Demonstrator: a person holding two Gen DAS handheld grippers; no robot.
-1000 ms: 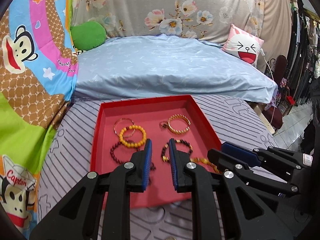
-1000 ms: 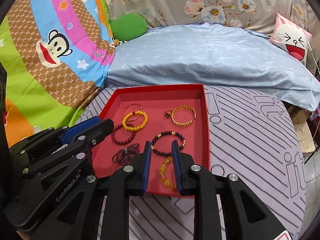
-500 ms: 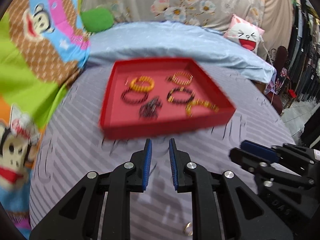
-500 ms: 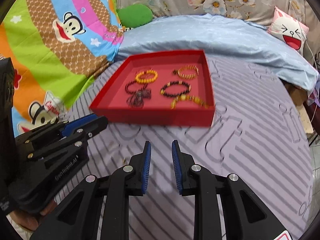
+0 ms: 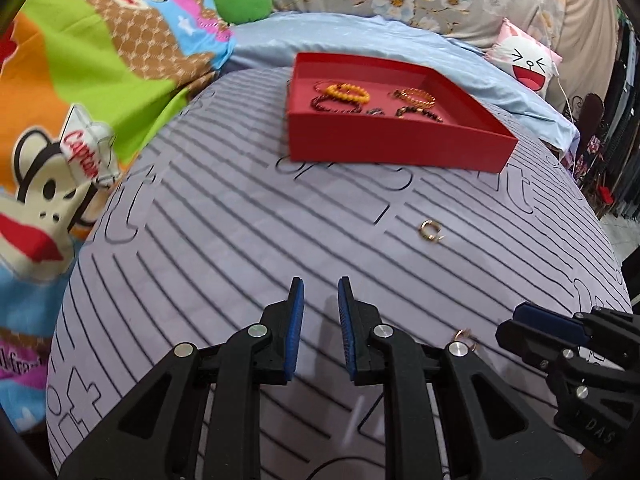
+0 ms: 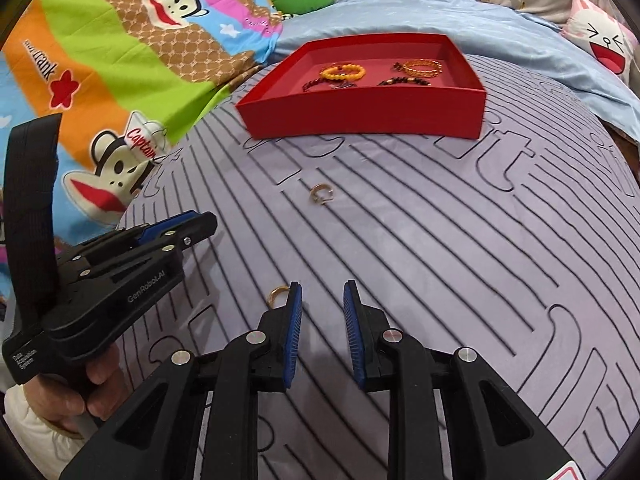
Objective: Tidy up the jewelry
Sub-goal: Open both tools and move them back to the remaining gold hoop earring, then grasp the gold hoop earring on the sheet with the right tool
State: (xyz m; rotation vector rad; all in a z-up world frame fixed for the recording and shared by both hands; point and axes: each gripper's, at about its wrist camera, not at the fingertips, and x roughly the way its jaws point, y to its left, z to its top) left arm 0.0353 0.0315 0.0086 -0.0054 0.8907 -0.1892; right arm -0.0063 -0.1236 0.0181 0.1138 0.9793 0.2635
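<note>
A red tray (image 5: 400, 148) (image 6: 360, 116) sits far on the purple mat, holding several bracelets, among them a yellow bead one (image 5: 346, 92) (image 6: 342, 72) and a gold one (image 5: 414, 97) (image 6: 423, 67). A gold ring (image 5: 429, 231) (image 6: 320, 193) lies on the mat between tray and grippers. A second gold ring (image 5: 464, 336) (image 6: 277, 295) lies near the grippers. My left gripper (image 5: 320, 300) (image 6: 200, 222) is open and empty above the mat. My right gripper (image 6: 322, 300) (image 5: 516, 320) is open and empty, its left finger beside the second ring.
The purple striped mat (image 6: 440, 240) covers a rounded surface that drops off at its edges. A colourful cartoon blanket (image 5: 80, 100) lies left, a light blue quilt (image 6: 400, 12) behind the tray, and a pink cushion (image 5: 528, 64) at the far right.
Both grippers have pulled back from over the tray toward the near side of the mat. The tray now looks farther away and two rings on the mat have come into view.
</note>
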